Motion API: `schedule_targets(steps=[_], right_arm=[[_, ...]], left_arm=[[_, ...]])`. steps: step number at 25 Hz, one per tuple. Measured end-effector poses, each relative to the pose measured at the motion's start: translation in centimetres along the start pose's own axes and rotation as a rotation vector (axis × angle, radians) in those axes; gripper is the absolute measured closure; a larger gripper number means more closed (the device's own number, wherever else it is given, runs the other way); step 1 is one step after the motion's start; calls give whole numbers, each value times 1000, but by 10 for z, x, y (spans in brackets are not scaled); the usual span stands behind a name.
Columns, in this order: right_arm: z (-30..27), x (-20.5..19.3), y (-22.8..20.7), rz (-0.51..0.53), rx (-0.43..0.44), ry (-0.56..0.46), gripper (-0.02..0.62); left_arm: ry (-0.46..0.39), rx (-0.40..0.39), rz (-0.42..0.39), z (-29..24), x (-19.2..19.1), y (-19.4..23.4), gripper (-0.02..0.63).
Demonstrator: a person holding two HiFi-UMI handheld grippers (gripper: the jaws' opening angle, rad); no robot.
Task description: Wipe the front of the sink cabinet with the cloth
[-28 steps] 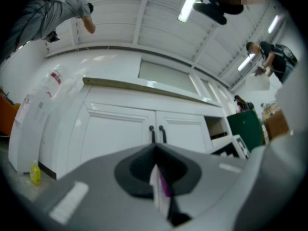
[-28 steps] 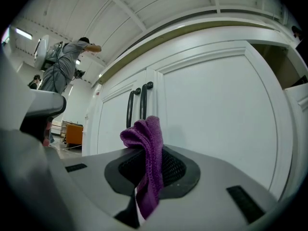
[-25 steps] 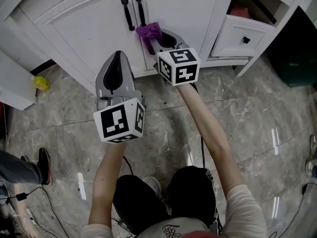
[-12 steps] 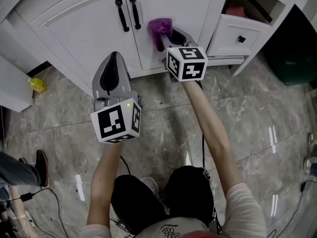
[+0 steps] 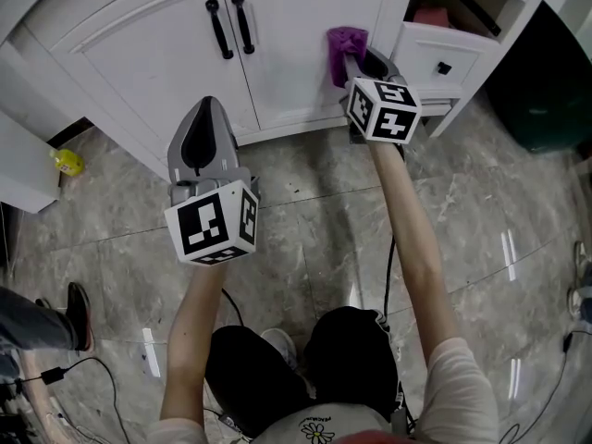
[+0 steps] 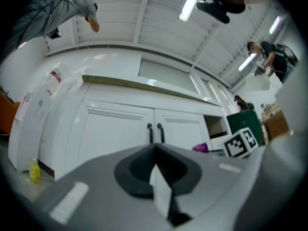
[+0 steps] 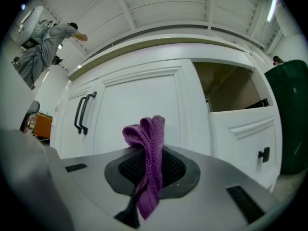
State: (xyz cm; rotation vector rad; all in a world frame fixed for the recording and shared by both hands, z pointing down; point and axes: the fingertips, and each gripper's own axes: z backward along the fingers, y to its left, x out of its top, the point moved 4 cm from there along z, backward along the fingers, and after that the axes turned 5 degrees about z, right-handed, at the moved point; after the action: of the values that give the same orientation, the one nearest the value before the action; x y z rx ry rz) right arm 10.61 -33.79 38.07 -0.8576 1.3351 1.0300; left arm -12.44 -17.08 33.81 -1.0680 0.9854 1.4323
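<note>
Pale sleeves (image 5: 455, 377), black trousers (image 5: 277, 363)

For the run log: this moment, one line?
right gripper: shut on purple cloth, at right cabinet door | left gripper: shut, empty, held back | cloth-door contact: unclear

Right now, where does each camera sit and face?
Head view: on the person's head, looking steeply down at floor and cabinet; both arms and legs show.
Left gripper view: on the left hand-held gripper, low, facing the cabinet; its shut jaws show.
Right gripper view: on the right hand-held gripper, close to the cabinet; jaws shut on the cloth.
All share the black door handles.
</note>
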Motion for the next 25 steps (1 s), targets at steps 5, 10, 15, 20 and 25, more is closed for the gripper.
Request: schedule_targets(steps=[5,10,15,20,25], right_arm=[[10,-1,-36,26,-105,16,540],[18,0,-52,30,-143,13,540],[23,-1,-71,11,-200,17,541],[25,-4,-80,40,-209,31,541],[27,-2,-79,24,-218,25,541]], left_arm=[[3,-1,-7,0,-2,-3,601],[8,-7,-4,0,-2,-5,601],[7,-1,-5,0,-1,-2,601],[6,-4,2,1,-1,-3,601],[-7,-8,3,2,1,-4,601]])
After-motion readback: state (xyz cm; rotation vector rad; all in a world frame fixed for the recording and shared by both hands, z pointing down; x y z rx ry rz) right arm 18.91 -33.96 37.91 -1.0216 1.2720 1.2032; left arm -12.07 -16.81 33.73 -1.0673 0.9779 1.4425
